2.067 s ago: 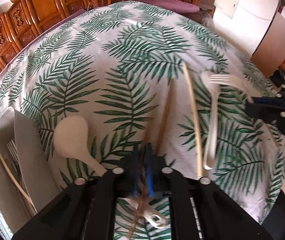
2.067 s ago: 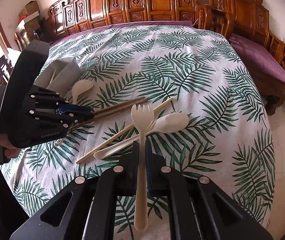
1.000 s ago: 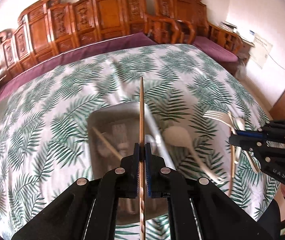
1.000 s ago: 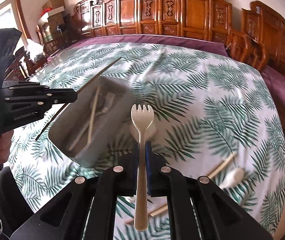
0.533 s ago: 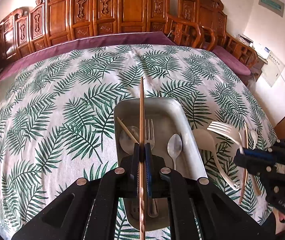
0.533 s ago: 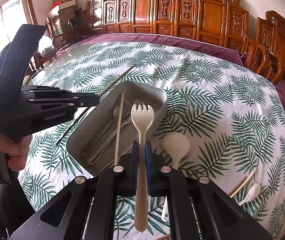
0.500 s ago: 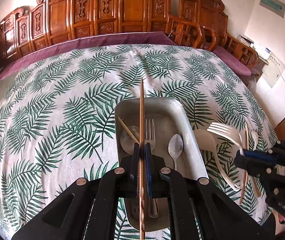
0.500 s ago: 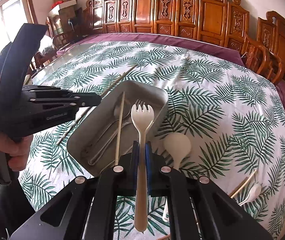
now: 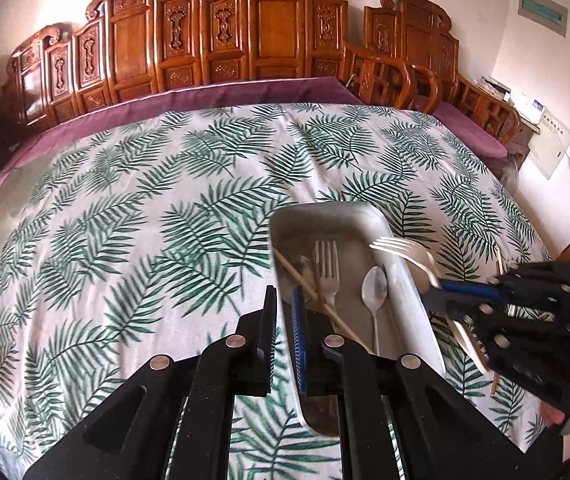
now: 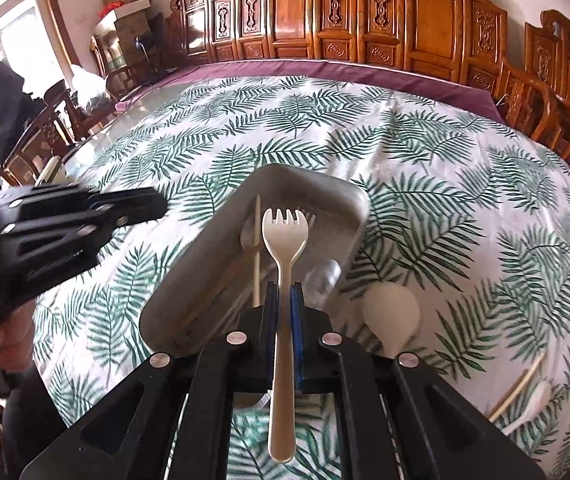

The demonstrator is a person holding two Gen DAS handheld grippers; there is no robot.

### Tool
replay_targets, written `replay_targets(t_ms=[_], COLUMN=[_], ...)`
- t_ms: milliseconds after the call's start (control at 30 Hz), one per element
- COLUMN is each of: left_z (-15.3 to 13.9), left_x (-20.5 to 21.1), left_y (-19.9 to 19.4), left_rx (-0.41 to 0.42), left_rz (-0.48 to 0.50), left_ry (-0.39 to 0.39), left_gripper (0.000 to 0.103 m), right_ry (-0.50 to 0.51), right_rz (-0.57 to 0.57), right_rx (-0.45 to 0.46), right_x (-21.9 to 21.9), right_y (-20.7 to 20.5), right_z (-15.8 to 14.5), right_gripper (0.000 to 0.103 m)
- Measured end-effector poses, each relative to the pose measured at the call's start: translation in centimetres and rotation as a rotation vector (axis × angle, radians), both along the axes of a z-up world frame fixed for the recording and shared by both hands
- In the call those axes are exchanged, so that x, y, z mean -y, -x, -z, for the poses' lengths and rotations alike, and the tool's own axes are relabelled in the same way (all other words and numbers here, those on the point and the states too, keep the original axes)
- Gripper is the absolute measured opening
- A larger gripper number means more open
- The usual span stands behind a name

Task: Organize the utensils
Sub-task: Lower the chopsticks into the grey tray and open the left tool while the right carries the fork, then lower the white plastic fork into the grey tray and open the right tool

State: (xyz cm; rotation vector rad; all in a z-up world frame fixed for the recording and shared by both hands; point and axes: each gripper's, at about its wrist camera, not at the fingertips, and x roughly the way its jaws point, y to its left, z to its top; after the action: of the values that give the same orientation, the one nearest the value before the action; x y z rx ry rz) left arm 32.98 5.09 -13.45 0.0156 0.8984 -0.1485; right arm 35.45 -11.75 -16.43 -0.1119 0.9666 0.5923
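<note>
Chopstick dropped into tray (image 9: 413,280) on palm-print tablecloth (image 9: 165,208), carved chairs (image 9: 245,36) behind.

I'm looking at a dull, brushed-metal tray (image 9: 419,280) resting on a matt printed cloth (image 9: 125,216). Inside it are lying a shiny metal fork (image 9: 327,268), a polished metal spoon (image 9: 374,286) and a pale bare-wood chopstick (image 9: 305,282). My right gripper (image 10: 283,294), matt black plastic with blue pads, is pinching a smooth cream plastic fork (image 10: 283,248). Glossy carved wooden chairs (image 9: 221,44) are catching the light behind.
</note>
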Motion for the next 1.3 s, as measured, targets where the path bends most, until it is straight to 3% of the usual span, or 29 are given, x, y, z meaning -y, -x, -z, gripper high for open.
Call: replay_targets(t_ms=[100, 333, 700, 933, 1200, 1300], left_z=[-0.4, -0.4, 0.8, 0.9, -0.3, -0.9], left_x=[-1.2, -3.9, -5.4, -5.2, -3.3, -2.3], left_y=[1.0, 3.4, 4.3, 4.8, 5.7, 6.1], left_rx=[0.02, 0.037, 0.023, 0.022, 0.043, 0.059], left_rz=[-0.018, -0.057, -0.075, -0.071, -0.035, -0.019], left_ry=[-0.016, 0.0, -0.025, -0.023, -0.027, -0.032], left_gripper=[0.021, 0.027, 0.03, 0.032, 0.037, 0.052], right_ry=[-0.027, -0.043, -0.05, -0.058, -0.054, -0.064], right_rz=[0.016, 0.047, 0.053, 0.028, 0.008, 0.027], right_rx=[-0.026, -0.044, -0.099, -0.08, 0.014, 0.035], right_x=[-0.9, -2.8, -3.9, -3.9, -0.7, 2.4], right_y=[-1.1, -3.0, -4.4, -3.6, -0.8, 0.4], right_z=[0.3, 0.3, 1.3, 0.7, -2.2, -3.0], right_gripper=[0.008, 0.008, 0.009, 0.012, 0.014, 0.014])
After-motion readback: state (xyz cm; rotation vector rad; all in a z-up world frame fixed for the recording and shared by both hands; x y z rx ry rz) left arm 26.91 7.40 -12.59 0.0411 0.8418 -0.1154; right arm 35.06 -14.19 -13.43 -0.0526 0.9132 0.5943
